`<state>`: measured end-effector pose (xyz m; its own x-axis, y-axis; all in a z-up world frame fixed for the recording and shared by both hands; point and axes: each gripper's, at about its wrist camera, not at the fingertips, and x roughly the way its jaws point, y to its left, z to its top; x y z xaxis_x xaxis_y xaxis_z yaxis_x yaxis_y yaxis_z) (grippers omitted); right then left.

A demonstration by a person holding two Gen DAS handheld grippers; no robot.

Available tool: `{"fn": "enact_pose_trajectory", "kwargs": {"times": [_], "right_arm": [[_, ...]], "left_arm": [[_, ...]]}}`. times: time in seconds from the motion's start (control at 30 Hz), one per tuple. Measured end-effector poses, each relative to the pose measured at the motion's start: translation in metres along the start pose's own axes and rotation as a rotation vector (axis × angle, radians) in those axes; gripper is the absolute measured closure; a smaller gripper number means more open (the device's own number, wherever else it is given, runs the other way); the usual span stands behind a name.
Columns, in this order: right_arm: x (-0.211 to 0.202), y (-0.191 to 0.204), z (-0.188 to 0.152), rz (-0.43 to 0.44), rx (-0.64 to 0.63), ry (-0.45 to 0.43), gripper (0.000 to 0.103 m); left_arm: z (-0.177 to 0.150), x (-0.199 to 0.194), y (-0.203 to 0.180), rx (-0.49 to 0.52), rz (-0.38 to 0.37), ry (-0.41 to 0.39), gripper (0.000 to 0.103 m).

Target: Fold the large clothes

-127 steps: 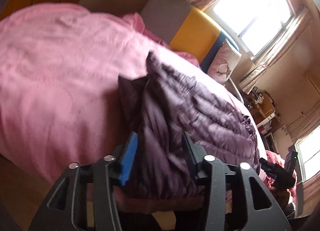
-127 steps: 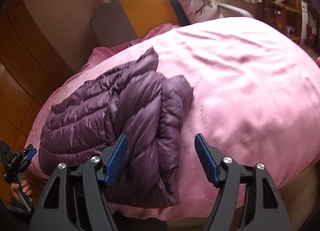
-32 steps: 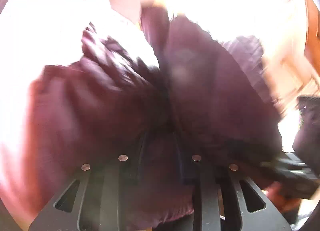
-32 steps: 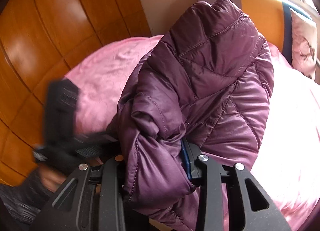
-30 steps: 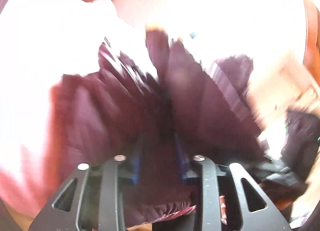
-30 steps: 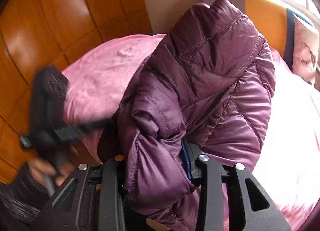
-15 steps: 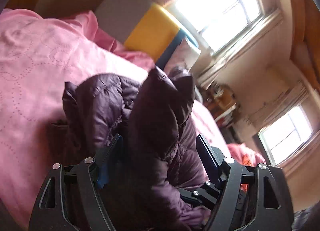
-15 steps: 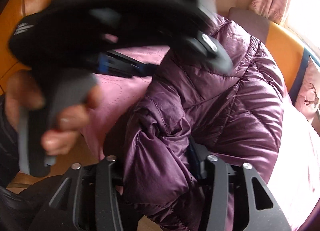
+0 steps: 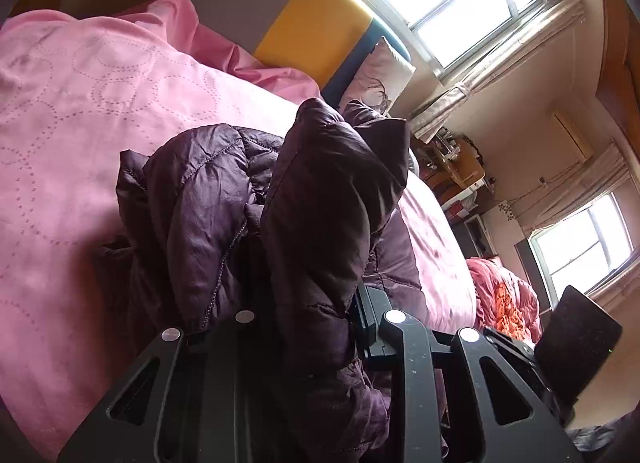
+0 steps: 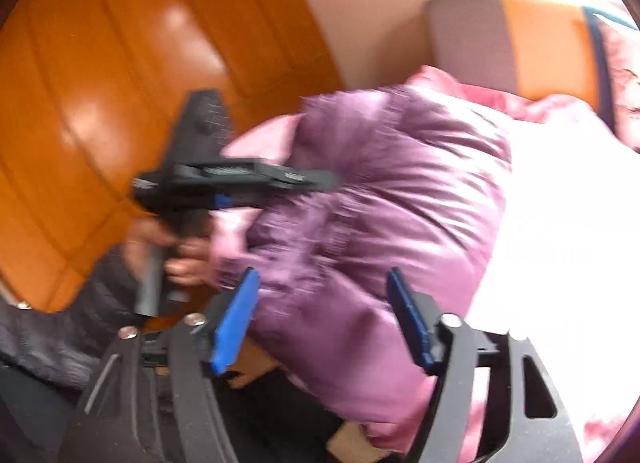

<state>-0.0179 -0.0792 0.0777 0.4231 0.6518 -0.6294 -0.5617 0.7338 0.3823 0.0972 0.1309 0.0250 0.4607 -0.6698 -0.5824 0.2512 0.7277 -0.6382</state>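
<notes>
On the pink bed (image 9: 80, 143), your left tongs (image 9: 312, 303) are closing on the purple jacket (image 9: 320, 203). Your right tongs (image 10: 324, 315) stand apart, gripping nothing.

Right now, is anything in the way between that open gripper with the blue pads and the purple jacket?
Nothing visible: the right hand-held gripper is open with the purple jacket straight ahead of its pads. The left hand-held gripper is closing on a fold of it.

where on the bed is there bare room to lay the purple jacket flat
The widest bare patch is the pink stitched bedspread left of the purple quilted puffer jacket, bordered by the grey and yellow headboard. A narrower strip lies right of the jacket, toward the crumpled pink-orange bedding. The near edge is crowded by both hand-held grippers.
</notes>
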Motion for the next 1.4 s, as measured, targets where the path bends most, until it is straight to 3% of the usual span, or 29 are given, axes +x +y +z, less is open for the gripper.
{"fn": "enact_pose_trajectory", "kwargs": {"times": [0.17,0.23,0.37,0.43,0.47,0.57,0.7,0.83,0.93,1.03,1.13,1.23,1.4], "right_arm": [[0.019,0.003,-0.013,-0.076,-0.097,0.044,0.042],[0.026,0.010,-0.016,-0.087,-0.125,0.059,0.042],[0.061,0.017,-0.016,-0.108,-0.176,0.099,0.042],[0.075,0.013,-0.020,-0.133,-0.214,0.114,0.042],[0.078,0.010,-0.022,-0.136,-0.220,0.122,0.042],[0.073,-0.005,-0.020,-0.093,-0.202,0.147,0.042],[0.047,-0.033,0.001,0.066,-0.122,0.169,0.041],[0.008,-0.069,0.041,0.117,-0.014,0.048,0.034],[0.001,-0.096,0.082,0.058,0.042,-0.051,0.025],[0.017,-0.101,0.119,0.004,0.064,-0.078,0.025],[0.049,-0.111,0.144,-0.046,0.059,-0.028,0.025],[0.094,-0.117,0.155,-0.124,0.049,0.077,0.024],[0.168,-0.111,0.146,-0.232,-0.015,0.219,0.021]], "left_arm": [[0.004,-0.002,0.008,-0.048,0.061,0.035,0.076],[0.005,-0.003,0.020,-0.081,0.152,0.044,0.059],[0.000,-0.006,0.042,-0.102,0.321,0.033,0.046],[-0.005,-0.003,0.045,-0.072,0.422,0.019,0.033],[-0.011,0.000,0.054,-0.092,0.431,0.015,0.032],[-0.024,0.007,0.077,-0.168,0.391,0.014,0.026],[-0.030,0.004,0.074,-0.159,0.383,-0.016,0.026],[-0.031,-0.005,0.062,-0.108,0.368,-0.063,0.027],[-0.033,-0.012,0.055,-0.076,0.366,-0.088,0.027],[-0.035,-0.016,0.056,-0.072,0.359,-0.106,0.027],[-0.041,-0.019,0.057,-0.067,0.352,-0.112,0.027],[-0.044,-0.017,0.064,-0.084,0.334,-0.108,0.027],[-0.053,-0.010,0.079,-0.090,0.327,-0.085,0.027]]}}
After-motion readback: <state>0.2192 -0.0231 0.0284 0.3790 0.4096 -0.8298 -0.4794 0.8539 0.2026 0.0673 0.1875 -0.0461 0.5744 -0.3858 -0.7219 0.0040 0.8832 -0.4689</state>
